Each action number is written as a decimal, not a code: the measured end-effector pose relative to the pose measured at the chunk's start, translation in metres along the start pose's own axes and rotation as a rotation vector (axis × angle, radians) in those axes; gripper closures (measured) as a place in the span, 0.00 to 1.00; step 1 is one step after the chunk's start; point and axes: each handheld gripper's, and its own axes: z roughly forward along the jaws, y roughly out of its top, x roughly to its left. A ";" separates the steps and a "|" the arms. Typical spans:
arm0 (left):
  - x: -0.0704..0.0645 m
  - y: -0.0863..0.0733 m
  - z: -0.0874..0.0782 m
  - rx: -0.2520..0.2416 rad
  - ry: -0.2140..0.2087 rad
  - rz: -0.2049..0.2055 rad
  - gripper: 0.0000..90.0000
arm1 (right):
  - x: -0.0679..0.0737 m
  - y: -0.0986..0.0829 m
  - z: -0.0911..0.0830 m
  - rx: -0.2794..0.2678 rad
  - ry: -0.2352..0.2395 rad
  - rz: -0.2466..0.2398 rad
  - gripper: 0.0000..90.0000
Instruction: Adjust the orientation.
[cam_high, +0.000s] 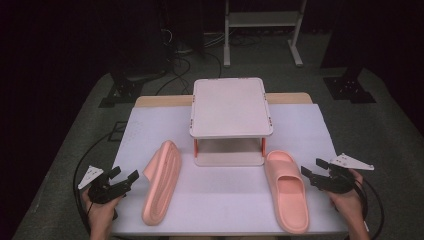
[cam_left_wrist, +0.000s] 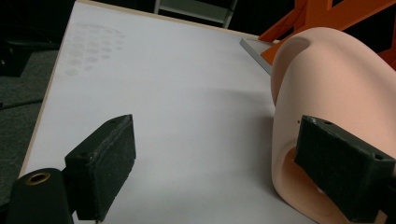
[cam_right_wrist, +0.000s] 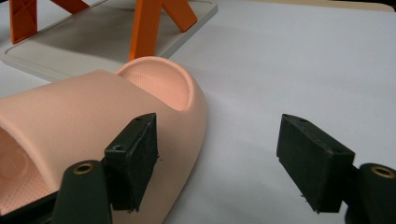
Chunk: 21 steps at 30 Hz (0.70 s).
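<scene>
Two pink slide sandals lie on the white table (cam_high: 225, 195). The left sandal (cam_high: 161, 182) rests on its side; the right sandal (cam_high: 287, 190) lies sole down. Between them at the back stands a white two-level rack (cam_high: 230, 107) with orange legs. My left gripper (cam_high: 124, 178) is open at the table's left edge, just left of the tipped sandal (cam_left_wrist: 327, 107). My right gripper (cam_high: 313, 170) is open beside the right sandal (cam_right_wrist: 93, 121), its jaws empty. In the left gripper view, the left gripper (cam_left_wrist: 224, 163) has its right jaw in front of the sandal.
The rack's lower tray (cam_right_wrist: 74, 51) and orange legs (cam_right_wrist: 147, 28) stand beyond the right sandal. Cables trail from both grippers off the table's sides. Dark floor, cables and a metal stand (cam_high: 262, 30) lie behind the table.
</scene>
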 end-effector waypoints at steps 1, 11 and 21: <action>-0.001 0.000 0.000 0.001 -0.001 0.001 0.14 | 0.000 0.000 0.000 0.000 0.001 -0.002 0.32; -0.003 -0.002 -0.002 0.007 -0.015 0.012 0.14 | 0.000 -0.001 -0.001 -0.005 -0.003 -0.007 0.32; -0.010 -0.007 -0.006 0.018 -0.025 0.022 0.14 | 0.000 -0.001 -0.006 -0.026 -0.011 -0.001 0.32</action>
